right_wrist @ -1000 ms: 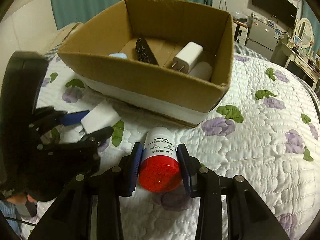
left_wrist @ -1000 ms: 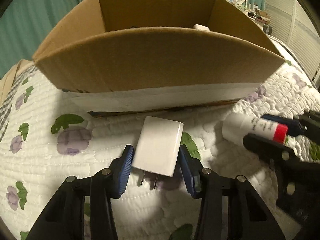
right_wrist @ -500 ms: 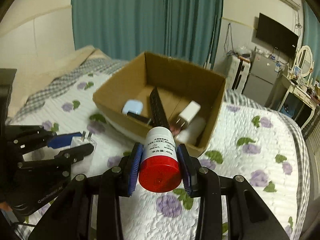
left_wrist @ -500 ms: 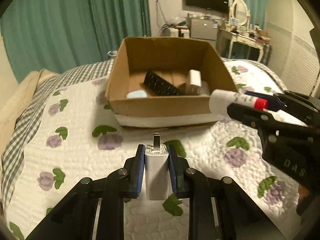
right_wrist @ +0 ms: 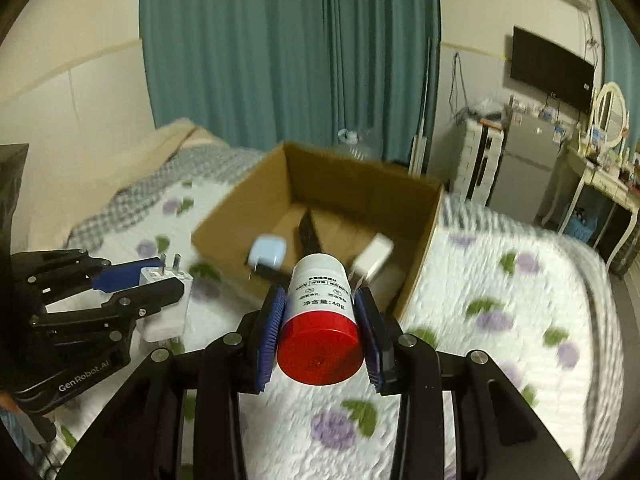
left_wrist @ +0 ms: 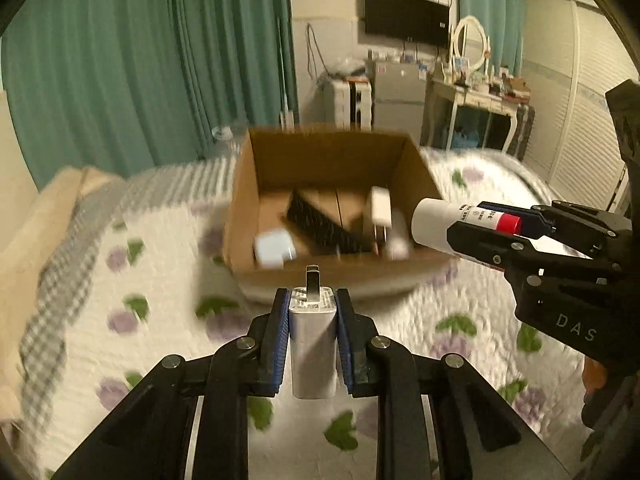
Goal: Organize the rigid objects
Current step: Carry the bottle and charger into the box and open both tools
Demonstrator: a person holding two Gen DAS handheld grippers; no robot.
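Two grippers are seen held above a quilted bedspread (left_wrist: 460, 304), each clamped on one object. The left gripper (left_wrist: 311, 312) is closed on a white charger plug (left_wrist: 313, 340), which is pinched upright between the blue pads (left_wrist: 280, 332), its metal prongs pointing up and away from the camera. In the right wrist view the same plug (right_wrist: 166, 300) is seen from the side, lifted clear of the bedspread, well left of the box's near corner. The right gripper (right_wrist: 320, 320) is closed on a white bottle with a red cap (right_wrist: 320, 312); the cap faces the camera and the white base is aimed toward the cardboard box (right_wrist: 416, 276). From the left wrist view the bottle (left_wrist: 452, 224) is seen lying roughly level in the air, its base just over the box's right wall (left_wrist: 420, 168).

The open box is set on the bedspread. Inside it are seen a pale blue case (left_wrist: 274, 246) near the left wall, a black ribbed object (left_wrist: 320, 220) leaning across the middle, and a second white charger (left_wrist: 380, 208) at the right with another white item just below it, too blurred to be identified. Teal curtains (right_wrist: 288, 48) are hung behind the bed.
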